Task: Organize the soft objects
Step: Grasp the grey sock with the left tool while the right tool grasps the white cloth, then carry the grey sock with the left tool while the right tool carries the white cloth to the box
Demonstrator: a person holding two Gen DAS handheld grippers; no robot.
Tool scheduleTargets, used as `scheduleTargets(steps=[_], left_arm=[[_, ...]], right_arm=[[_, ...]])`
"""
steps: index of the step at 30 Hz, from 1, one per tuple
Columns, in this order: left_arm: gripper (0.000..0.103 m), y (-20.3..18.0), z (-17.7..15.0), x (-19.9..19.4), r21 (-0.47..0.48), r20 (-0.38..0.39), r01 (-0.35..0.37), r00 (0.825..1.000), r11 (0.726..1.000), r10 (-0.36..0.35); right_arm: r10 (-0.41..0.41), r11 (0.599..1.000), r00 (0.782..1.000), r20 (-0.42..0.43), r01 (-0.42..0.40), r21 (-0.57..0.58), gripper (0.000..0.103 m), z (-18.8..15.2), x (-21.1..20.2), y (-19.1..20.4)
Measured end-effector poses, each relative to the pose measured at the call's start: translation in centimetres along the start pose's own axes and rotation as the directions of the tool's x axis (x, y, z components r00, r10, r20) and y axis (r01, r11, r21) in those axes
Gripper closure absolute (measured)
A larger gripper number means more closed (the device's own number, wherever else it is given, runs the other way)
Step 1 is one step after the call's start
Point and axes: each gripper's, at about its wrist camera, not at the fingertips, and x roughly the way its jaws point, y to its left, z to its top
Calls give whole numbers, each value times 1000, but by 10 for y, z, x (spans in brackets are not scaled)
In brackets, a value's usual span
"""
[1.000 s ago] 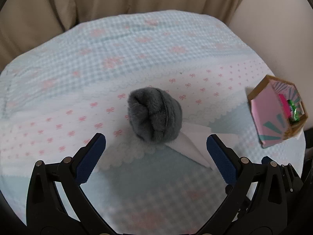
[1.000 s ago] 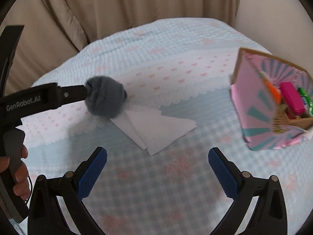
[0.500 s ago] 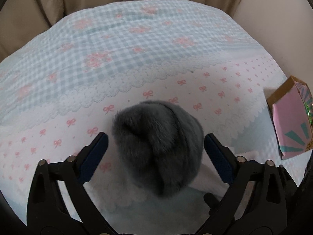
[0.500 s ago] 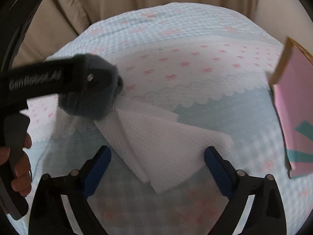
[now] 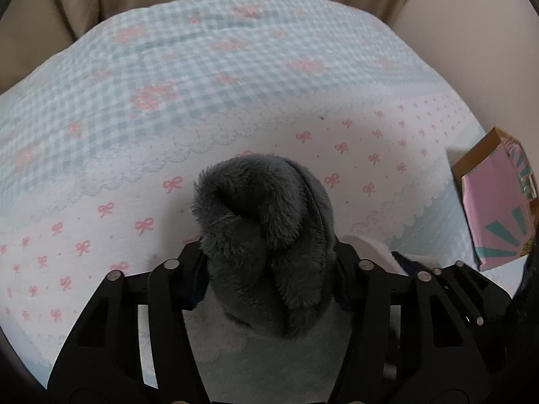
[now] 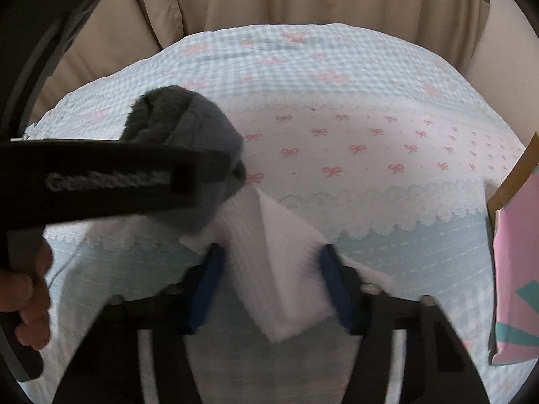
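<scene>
A grey fuzzy bundle rests on the blue-and-pink bedspread. My left gripper straddles it, its jaws closing with both pads sunk into the fur. In the right wrist view the same bundle shows behind one of the left gripper's fingers. Just right of it lies a folded white cloth. My right gripper is closing on that cloth, which is bunched up into a ridge between the blue pads. One corner of the cloth peeks out beside the bundle.
A pink cardboard box with teal rays stands at the right edge of the bed, close to the right gripper. Beige curtains hang behind the bed. A person's hand grips the left tool's handle.
Both grippers came down and forward over their objects, then narrowed from wide open. The left jaws now squeeze the grey bundle, and the right jaws have gathered the white cloth.
</scene>
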Motion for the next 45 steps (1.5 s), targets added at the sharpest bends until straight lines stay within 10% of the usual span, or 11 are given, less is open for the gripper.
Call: scheduleTargets(steps=[5, 20, 35, 45], left_arm=[[52, 7, 1, -20, -31, 37, -1, 999, 1000, 2], [52, -22, 24, -113, -51, 100, 10, 995, 999, -5], [52, -152, 65, -247, 16, 196, 35, 980, 999, -38], [52, -264, 68, -257, -21, 183, 25, 983, 999, -21]], right_arm=[[-4, 1000, 1000, -7, 4, -3, 87, 4, -3, -9], [-7, 999, 998, 63, 4, 50, 88, 36, -100, -27], [-59, 988, 985, 160, 35, 151, 88, 71, -280, -120], [-63, 987, 983, 173, 36, 156, 88, 64, -345, -221]])
